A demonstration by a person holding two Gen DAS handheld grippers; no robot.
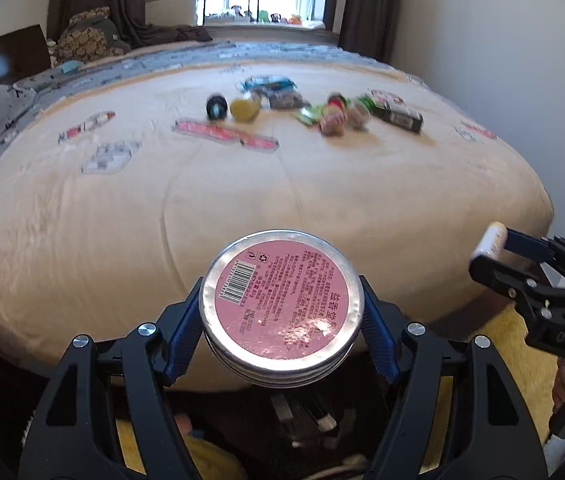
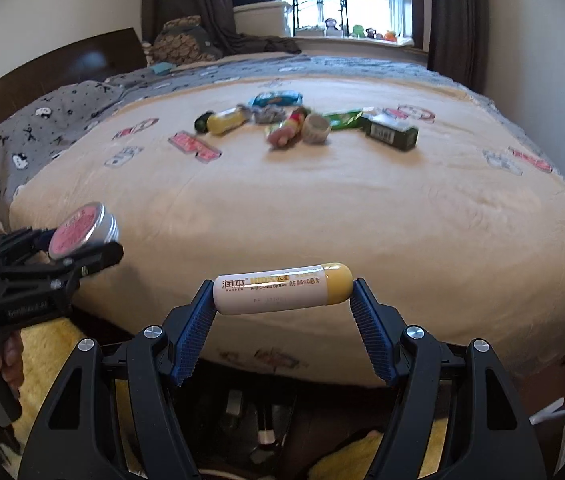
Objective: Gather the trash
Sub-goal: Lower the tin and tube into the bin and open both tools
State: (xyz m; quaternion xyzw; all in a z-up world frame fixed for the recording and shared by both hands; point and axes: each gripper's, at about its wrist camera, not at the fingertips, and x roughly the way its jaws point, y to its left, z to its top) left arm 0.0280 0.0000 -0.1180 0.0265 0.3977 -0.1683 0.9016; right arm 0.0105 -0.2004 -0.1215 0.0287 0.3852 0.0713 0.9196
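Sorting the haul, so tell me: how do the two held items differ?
The round tin is flat, silver, pink-labelled, and sits in the left gripper. The lip balm tube is a slim white cylinder with a yellow cap, held lengthwise end to end by the right gripper. Both hang off the bed.

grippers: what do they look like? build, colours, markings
Both alike: left gripper and right gripper have black angular frames with cut-outs, silver round screw heads, and blue ribbed finger pads. Pale embossed lettering marks the side bodies, unreadable. No cables visible.
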